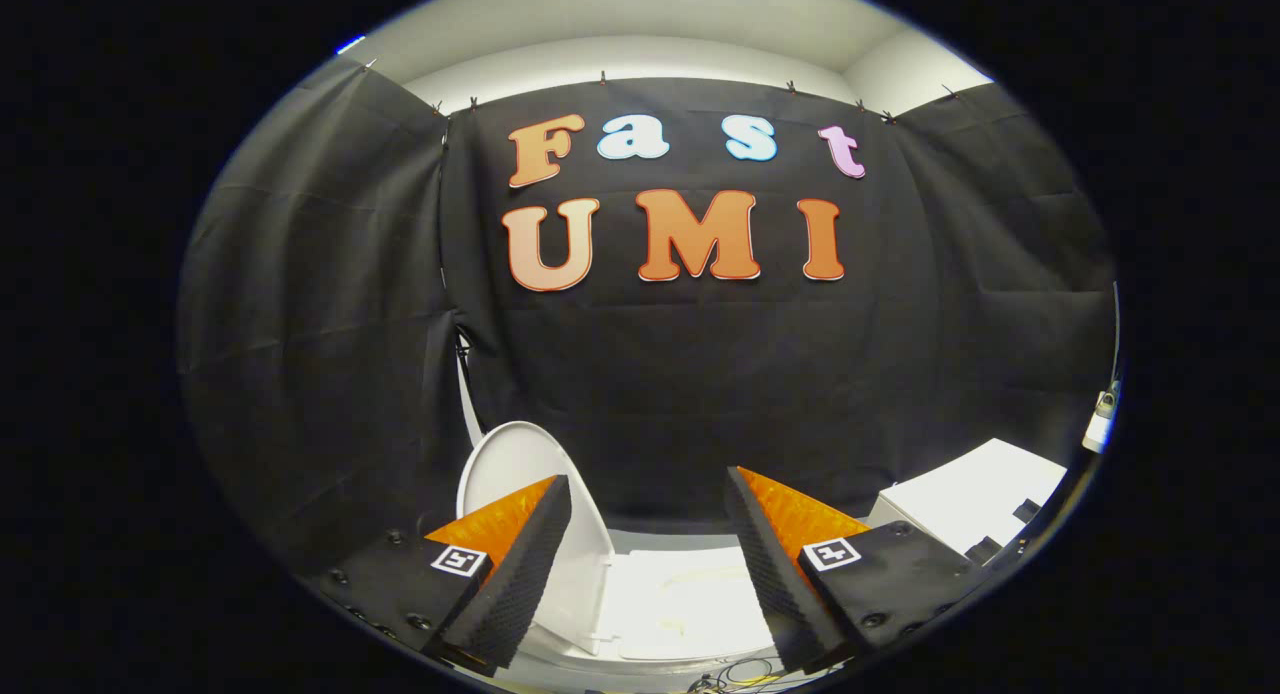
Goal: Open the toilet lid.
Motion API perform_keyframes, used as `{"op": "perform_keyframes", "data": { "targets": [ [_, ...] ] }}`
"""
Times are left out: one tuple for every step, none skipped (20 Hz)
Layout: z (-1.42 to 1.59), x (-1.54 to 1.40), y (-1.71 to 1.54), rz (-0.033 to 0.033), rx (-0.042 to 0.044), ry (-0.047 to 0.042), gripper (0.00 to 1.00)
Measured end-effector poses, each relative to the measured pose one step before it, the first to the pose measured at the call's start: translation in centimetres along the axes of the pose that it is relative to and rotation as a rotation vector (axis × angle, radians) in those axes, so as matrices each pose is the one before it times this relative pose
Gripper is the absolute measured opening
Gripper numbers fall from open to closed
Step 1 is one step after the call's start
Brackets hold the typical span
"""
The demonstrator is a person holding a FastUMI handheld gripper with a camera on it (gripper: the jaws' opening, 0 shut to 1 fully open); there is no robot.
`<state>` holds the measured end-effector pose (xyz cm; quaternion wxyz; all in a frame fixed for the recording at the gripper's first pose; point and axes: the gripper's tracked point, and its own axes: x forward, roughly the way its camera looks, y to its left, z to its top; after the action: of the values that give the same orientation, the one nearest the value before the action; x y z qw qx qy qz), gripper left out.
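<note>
The white toilet lid (505, 464) stands raised, its rounded top showing just beyond and above my left finger (525, 564). The white toilet seat and bowl (680, 604) lie low between my two fingers, partly washed out by light. My gripper (650, 499) is open, the black ribbed pads with orange backs spread wide apart, and nothing is held between them. The left finger overlaps the lower part of the lid in this view; whether it touches the lid I cannot tell.
Black cloth walls enclose the booth behind and to both sides. A white box-shaped unit (975, 504) sits to the right, beyond my right finger (775, 564). Some cables (740, 674) lie on the floor below the toilet.
</note>
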<state>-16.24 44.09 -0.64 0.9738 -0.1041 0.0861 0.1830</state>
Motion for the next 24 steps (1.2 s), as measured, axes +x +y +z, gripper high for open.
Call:
{"op": "perform_keyframes", "data": {
  "targets": [
    [0.405,-0.299,-1.075,-0.00186,-0.00239,-0.01188,0.99],
    [0.116,-0.217,-1.295,-0.00727,-0.00547,-0.00842,0.99],
    [0.121,-0.242,-1.346,-0.01081,-0.0057,-0.00666,0.99],
    [0.159,-0.141,-1.095,-0.00896,-0.00308,-0.0053,0.99],
    [0.075,-0.044,-1.225,-0.00786,0.00118,-0.00381,0.99],
    [0.236,-0.202,-1.139,-0.00686,0.00469,-0.00562,0.99],
    [0.096,-0.197,-1.126,-0.0062,0.00505,-0.00485,0.99],
    [0.216,-0.118,-1.207,-0.01113,0.0062,-0.00587,0.99],
    [0.207,-0.069,-1.157,-0.01078,0.00691,-0.00702,0.99],
    [0.253,-0.099,-0.995,-0.00824,0.0075,-0.00746,0.99],
    [0.179,-0.156,-0.947,-0.00792,0.00395,-0.00689,0.99],
    [0.125,-0.11,-0.919,-0.00802,0.00036,-0.00733,0.99],
    [0.054,-0.053,-0.815,-0.00716,0.00057,-0.00505,0.99],
    [0.083,-0.064,-0.566,-0.00076,0.004,-0.00318,0.99],
    [0.006,-0.081,-0.452,-0.00151,0.00558,-0.00424,1.0],
    [0.227,-0.032,-0.556,-0.00493,0.00152,-0.00625,1.0],
    [0.013,-0.007,-0.547,-0.00599,-0.00196,-0.00299,1.0],
    [-0.276,0.076,-0.445,-0.00623,-0.0031,-0.00018,1.0],
    [-0.119,-0.045,-0.405,-0.00479,-0.00198,-0.00028,1.0],
    [-0.031,0.131,-0.181,-0.00355,0.00065,-0.00043,1.0],
    [-0.116,0.088,-0.13,-0.00209,0.00106,-0.00067,1.0],
    [-0.153,-0.01,-0.266,-0.00325,0.00134,0.00215,1.0],
    [-0.167,-0.04,-0.087,-0.00171,0.00049,0.00102,1.0],
    [-0.104,0.05,0.03,-0.00091,-0.0006,0.00116,1.0]
  ]
}}
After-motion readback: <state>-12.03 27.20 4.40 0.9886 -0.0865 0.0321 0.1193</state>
